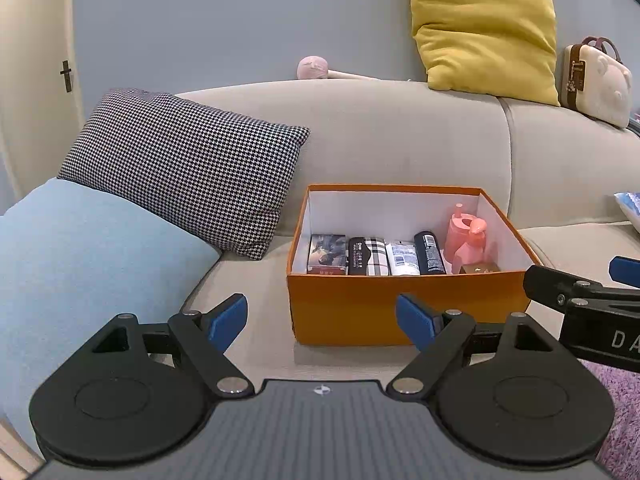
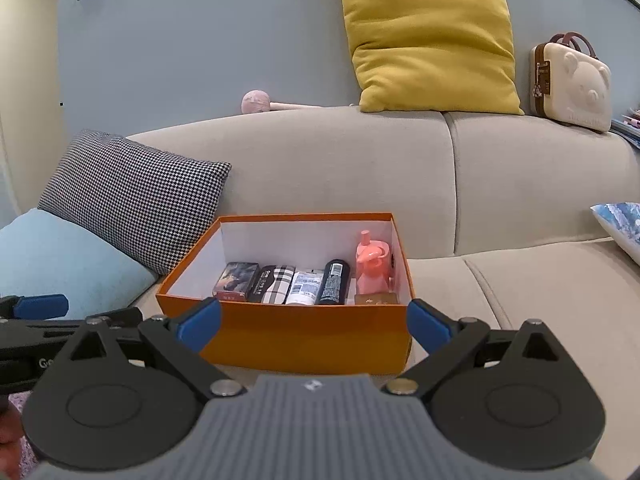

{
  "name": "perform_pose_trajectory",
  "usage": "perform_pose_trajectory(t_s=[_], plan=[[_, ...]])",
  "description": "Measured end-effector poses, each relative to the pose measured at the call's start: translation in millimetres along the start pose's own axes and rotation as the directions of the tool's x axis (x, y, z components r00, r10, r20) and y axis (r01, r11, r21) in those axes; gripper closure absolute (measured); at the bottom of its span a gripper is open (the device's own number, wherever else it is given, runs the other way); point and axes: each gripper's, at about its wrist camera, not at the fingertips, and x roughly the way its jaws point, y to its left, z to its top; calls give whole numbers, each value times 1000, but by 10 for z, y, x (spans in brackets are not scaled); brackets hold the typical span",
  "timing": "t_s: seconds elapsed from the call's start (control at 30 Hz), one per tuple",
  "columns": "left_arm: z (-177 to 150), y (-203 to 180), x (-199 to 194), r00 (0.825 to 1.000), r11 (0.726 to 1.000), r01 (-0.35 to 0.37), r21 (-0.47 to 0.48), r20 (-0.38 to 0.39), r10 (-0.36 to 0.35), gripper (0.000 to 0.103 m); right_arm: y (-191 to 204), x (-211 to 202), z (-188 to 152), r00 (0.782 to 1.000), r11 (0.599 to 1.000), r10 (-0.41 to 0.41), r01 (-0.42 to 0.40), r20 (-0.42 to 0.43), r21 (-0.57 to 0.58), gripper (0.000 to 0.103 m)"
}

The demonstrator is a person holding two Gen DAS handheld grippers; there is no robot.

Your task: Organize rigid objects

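Hovering before orange box (image 1: 404,304) near rim: left claw (image 1: 321,322), right claw (image 2: 313,325) spread, empty.

The box (image 2: 304,336) sits on the sofa seat (image 2: 540,292); inside it, five items lie in a row, the bottle (image 2: 372,268) rightmost.

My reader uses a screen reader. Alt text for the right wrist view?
An open, empty right hand-held gripper faces an orange box on a beige sofa, holding a row of small items and a pink bottle.
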Motion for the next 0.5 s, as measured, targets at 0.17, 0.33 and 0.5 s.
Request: perform_pose_trajectory(t_s=[0.17, 0.33, 0.5], plan=[[-4, 14, 1, 1000, 1000, -3, 4, 5, 3, 5, 17, 5, -9, 1000, 1000, -4, 4, 0, -5, 4], [-9, 18, 0, 1000, 1000, -2, 7, 8, 2, 5, 9, 15, -22, 1000, 1000, -7, 7, -6, 3, 4], [-6, 35, 12, 1000, 1000, 1, 8, 8, -1, 5, 12, 25, -28, 1000, 1000, -4, 4, -13, 1, 4]])
